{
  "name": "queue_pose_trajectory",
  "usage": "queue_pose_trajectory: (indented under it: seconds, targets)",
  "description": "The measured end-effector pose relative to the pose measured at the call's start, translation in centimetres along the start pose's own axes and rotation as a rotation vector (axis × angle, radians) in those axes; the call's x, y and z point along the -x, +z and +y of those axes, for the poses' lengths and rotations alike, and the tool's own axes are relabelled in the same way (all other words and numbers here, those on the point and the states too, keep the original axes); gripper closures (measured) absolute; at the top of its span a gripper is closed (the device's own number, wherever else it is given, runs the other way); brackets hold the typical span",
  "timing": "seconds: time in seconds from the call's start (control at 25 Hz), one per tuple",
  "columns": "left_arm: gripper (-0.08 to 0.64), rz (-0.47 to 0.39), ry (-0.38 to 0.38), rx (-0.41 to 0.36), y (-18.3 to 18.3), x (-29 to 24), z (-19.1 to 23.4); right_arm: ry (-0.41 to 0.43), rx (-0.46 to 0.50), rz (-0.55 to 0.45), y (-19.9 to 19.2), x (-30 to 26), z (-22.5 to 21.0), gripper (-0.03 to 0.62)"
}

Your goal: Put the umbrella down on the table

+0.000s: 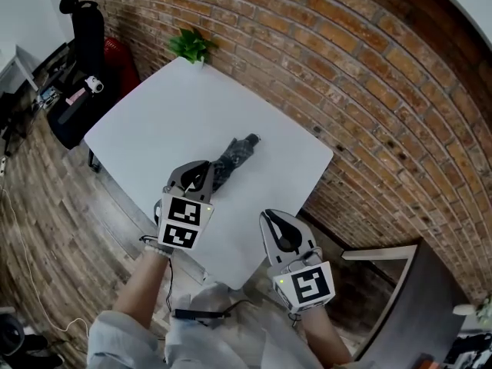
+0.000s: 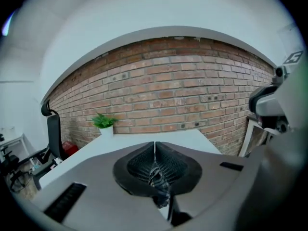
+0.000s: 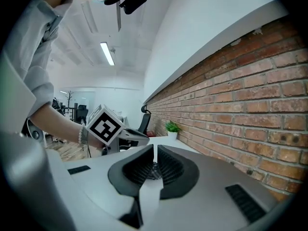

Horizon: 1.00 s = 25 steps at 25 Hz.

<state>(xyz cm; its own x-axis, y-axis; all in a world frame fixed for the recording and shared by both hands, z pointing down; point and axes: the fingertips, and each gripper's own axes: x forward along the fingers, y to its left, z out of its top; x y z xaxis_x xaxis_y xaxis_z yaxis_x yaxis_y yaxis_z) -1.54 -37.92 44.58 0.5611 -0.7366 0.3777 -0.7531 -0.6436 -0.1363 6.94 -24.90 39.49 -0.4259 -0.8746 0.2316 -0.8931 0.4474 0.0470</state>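
A folded dark checked umbrella (image 1: 238, 154) lies on the white table (image 1: 169, 121), pointing toward the brick wall. My left gripper (image 1: 201, 166) hovers over its near end with the jaws shut and nothing held. In the left gripper view the tips (image 2: 154, 146) meet and the umbrella's fabric (image 2: 159, 178) shows below them. My right gripper (image 1: 270, 215) hangs over the table's near corner, apart from the umbrella. Its jaws (image 3: 154, 148) stand together with only a thin slit, holding nothing.
A small potted plant (image 1: 191, 44) stands at the table's far corner against the brick wall (image 1: 369, 75). A black office chair (image 1: 84, 29) and a red object (image 1: 119, 64) are beyond the table's left side. A grey panel (image 1: 400, 298) stands at the right.
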Motion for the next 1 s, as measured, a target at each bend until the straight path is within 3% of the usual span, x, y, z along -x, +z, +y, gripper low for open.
queue_pose_trajectory:
  seconds: [0.28, 0.52, 0.68, 1.0]
  targets:
    - [0.538, -0.093, -0.014, -0.010, 2.9, 6.1, -1.7, 0.015, 0.032, -0.040, 2.3, 1.2, 0.6, 0.538]
    - [0.540, -0.174, 0.041, 0.055, 4.7, 10.9, -1.7, 0.035, 0.055, -0.077, 3.5, 1.7, 0.9, 0.538]
    - [0.540, -0.191, 0.078, 0.055, 4.9, 13.3, -1.5, 0.043, 0.064, -0.092, 4.1, 2.2, 1.2, 0.538]
    - [0.541, -0.229, 0.056, 0.076, 5.0, 16.5, -2.8, 0.080, 0.079, -0.109, 4.7, 2.3, 2.1, 0.538]
